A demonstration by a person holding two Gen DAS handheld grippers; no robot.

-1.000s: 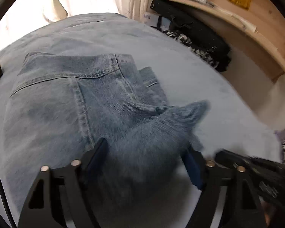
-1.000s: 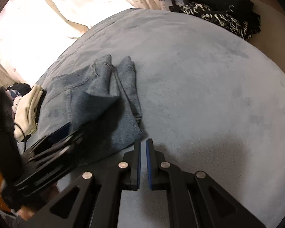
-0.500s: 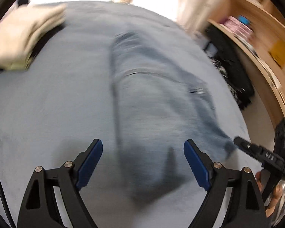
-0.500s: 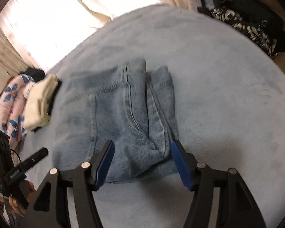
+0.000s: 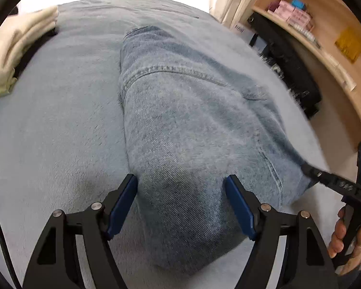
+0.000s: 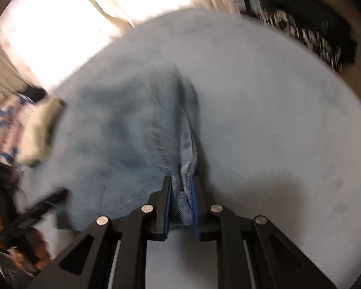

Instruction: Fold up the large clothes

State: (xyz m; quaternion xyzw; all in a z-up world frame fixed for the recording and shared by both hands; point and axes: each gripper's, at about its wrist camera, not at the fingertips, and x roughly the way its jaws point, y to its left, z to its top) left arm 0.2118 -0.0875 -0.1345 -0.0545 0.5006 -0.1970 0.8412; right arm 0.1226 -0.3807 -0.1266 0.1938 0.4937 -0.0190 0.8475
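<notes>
We see the folded jeans (image 5: 192, 125) lying on a pale blue plush blanket (image 5: 55, 130), and we place everything else from them. The left gripper (image 5: 181, 200) straddles their near folded end: its blue pads (image 5: 121, 207) stand wide on either side of the denim, the jaws are closing, and neither pad presses the cloth. In the right wrist view the right gripper (image 6: 180, 203) is at the near right corner of the jeans (image 6: 132, 139), its jaws narrow and closing with a bunched hem pinched between the pads; the picture is blurred by motion, yet the denim fills the gap. From the left wrist view, that gripper's black fingers touch the right edge of the jeans, held by a hand (image 5: 349, 236). To the far left of the jeans lies a folded cream garment (image 5: 16, 50). Beyond their right side, off the blanket, dark clothes (image 5: 291, 72) sit under a wooden shelf (image 5: 325, 55) bearing pink boxes (image 5: 293, 12).
</notes>
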